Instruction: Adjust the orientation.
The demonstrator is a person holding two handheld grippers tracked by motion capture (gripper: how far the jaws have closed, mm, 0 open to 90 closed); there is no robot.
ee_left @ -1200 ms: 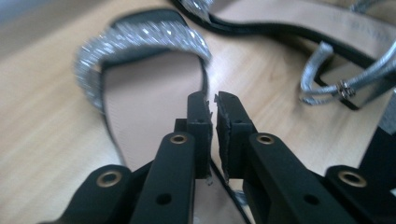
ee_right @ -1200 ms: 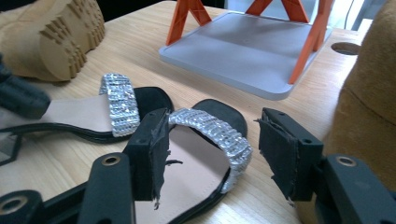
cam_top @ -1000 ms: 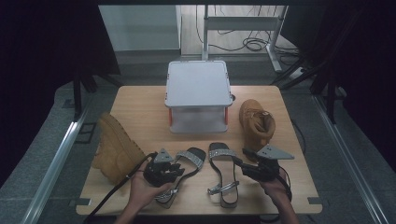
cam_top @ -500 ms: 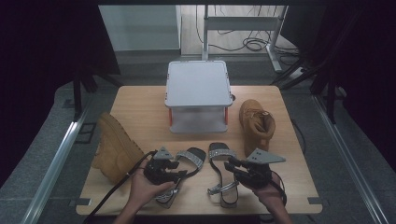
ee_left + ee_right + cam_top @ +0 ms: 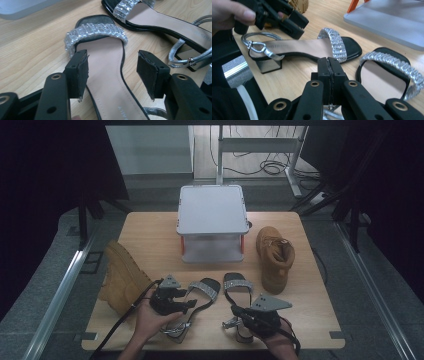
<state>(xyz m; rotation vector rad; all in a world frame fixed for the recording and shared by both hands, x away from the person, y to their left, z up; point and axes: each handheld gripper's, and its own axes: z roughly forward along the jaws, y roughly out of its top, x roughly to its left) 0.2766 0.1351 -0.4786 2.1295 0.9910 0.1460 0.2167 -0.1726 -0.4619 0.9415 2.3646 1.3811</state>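
Two black sandals with glittery silver straps lie near the table's front edge. My left gripper (image 5: 186,304) (image 5: 112,65) is open, its jaws having just widened, and its pads stand on either side of the left sandal's (image 5: 200,292) (image 5: 105,60) footbed without pressing it. My right gripper (image 5: 236,311) (image 5: 332,75) is over the heel end of the right sandal (image 5: 237,287) (image 5: 384,75). Its jaws have just closed and the pads meet. A bit of silver strap shows under them; I cannot tell whether it is caught.
A box with a grey lid (image 5: 212,212) stands mid-table behind the sandals. A tan boot (image 5: 122,277) lies on its side at the left edge, and a brown boot (image 5: 275,257) stands at the right. Cables trail off the front edge.
My right gripper moved left and nearer the front edge, onto the right sandal's heel end, and its jaws closed. The left gripper stayed in place and its jaws opened.
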